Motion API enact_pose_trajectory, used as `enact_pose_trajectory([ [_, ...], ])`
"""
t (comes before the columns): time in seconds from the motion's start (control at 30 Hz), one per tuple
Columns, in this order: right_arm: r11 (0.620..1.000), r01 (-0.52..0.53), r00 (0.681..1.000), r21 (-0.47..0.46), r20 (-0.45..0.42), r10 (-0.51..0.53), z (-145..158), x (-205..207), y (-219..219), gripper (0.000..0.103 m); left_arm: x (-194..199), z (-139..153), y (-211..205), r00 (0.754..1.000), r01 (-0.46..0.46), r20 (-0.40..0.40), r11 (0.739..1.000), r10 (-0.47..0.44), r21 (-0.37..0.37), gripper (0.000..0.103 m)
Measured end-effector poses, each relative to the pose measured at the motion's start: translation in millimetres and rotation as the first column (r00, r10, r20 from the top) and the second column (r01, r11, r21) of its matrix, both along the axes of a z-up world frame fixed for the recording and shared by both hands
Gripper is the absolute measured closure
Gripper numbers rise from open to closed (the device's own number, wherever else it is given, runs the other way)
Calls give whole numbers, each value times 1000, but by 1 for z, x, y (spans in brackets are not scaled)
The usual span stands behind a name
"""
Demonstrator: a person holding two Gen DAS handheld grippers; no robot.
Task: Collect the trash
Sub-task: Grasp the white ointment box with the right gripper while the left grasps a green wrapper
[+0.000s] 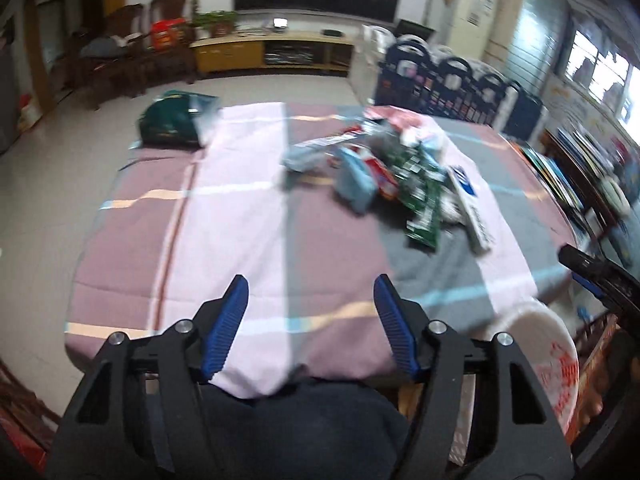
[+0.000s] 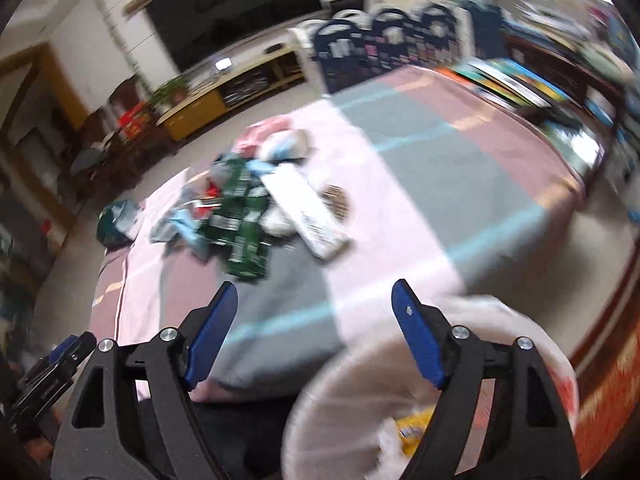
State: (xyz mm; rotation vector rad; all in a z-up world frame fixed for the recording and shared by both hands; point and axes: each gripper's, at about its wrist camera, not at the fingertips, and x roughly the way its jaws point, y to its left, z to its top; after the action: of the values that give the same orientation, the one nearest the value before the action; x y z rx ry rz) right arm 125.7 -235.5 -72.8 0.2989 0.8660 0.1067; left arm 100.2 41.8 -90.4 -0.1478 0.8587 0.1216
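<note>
Trash pile (image 1: 384,176) heaped on the table (image 1: 240,240), at about 1 o'clock from the left gripper (image 1: 312,312) and 11 o'clock from the right gripper (image 2: 316,328): green wrappers (image 2: 240,232), pale blue packets (image 1: 354,184), a long white box (image 2: 308,212) along the pile's right edge, red scraps in between. Blurred in both views, so finer detail cannot be told. Just beyond the box, a small round brown thing (image 2: 338,200), too smeared to name. Off by itself at the far left corner, a dark green bag (image 1: 172,120), well apart from the heap. Striped pink, mauve and grey cloth over the whole top; open cloth between both grippers and the pile, nothing in the way. White plastic bag (image 2: 360,392) at the near right edge, mouth open, yellow scrap (image 2: 412,428) inside; sits under and around the right gripper's right finger. Beyond the table, dark blue racks (image 1: 460,84), a yellow cabinet (image 1: 228,52), a dark screen on the wall.

Left gripper tilted down over the near edge, jaws spread, nothing between the pads. Right gripper likewise tilted down, jaws spread wide and empty. Dark trousers below both.
</note>
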Motion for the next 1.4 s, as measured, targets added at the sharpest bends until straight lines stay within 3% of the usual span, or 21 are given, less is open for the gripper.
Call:
enact_pose_trajectory([
  [0.17,997,-69,997,33,-13,69,-10,89,67,26,3,-6,49,996,-87,-16,996,87,-31,36],
  [0.27,999,-38,997,4,-71,38,-23,139,91,34,4,-19,67,992,-120,-50,992,118,-45,36],
  [0.37,1000,-15,984,-20,-178,11,-51,175,106,60,1,-29,76,989,-137,-70,989,133,-63,36],
  [0.4,1000,-20,980,-2,-196,19,-58,181,108,75,1,-32,80,987,-145,-74,987,140,-67,36],
  [0.5,999,-46,985,21,-168,49,-61,172,116,80,0,-38,88,984,-169,-78,982,163,-81,36],
  [0.53,997,-75,984,34,-161,79,-59,162,119,89,0,-39,92,981,-184,-78,979,177,-86,36],
  [0.67,979,-167,970,120,-159,185,-56,123,138,89,-4,-42,103,970,-235,-82,966,227,-108,36],
  [0.8,925,-313,923,214,-162,350,-57,93,167,88,-5,-46,108,963,-261,-101,958,250,-116,36],
  [0.87,892,-384,888,239,-168,427,-56,83,180,78,-5,-46,108,963,-261,-107,958,249,-119,35],
  [0.93,846,-450,850,286,-151,504,-53,78,185,48,-4,-46,107,963,-259,-106,959,247,-117,34],
  [0.97,833,-471,842,291,-133,523,-49,75,183,45,-4,-46,106,964,-257,-106,960,246,-113,33],
  [1.0,842,-469,851,266,-119,512,-44,75,176,42,-3,-46,107,964,-257,-107,960,245,-110,31],
  [1.07,901,-399,905,168,-87,417,-33,77,150,42,-2,-49,107,964,-253,-117,961,240,-115,30],
  [1.13,968,-246,966,42,-76,249,-29,88,113,42,2,-55,105,965,-238,-144,962,219,-136,30],
  [1.17,984,-175,981,-10,-85,174,-30,94,97,42,3,-58,103,966,-231,-156,962,207,-148,29],
  [1.27,993,4,995,-115,-101,-15,-42,116,43,42,10,-61,97,969,-208,-174,961,176,-184,25],
  [1.3,991,31,993,-134,-111,-46,-48,121,30,42,13,-60,93,971,-196,-173,961,163,-194,20],
  [1.4,987,47,985,-153,-157,-71,-72,138,6,42,27,-57,81,976,-165,-171,967,133,-191,18],
])
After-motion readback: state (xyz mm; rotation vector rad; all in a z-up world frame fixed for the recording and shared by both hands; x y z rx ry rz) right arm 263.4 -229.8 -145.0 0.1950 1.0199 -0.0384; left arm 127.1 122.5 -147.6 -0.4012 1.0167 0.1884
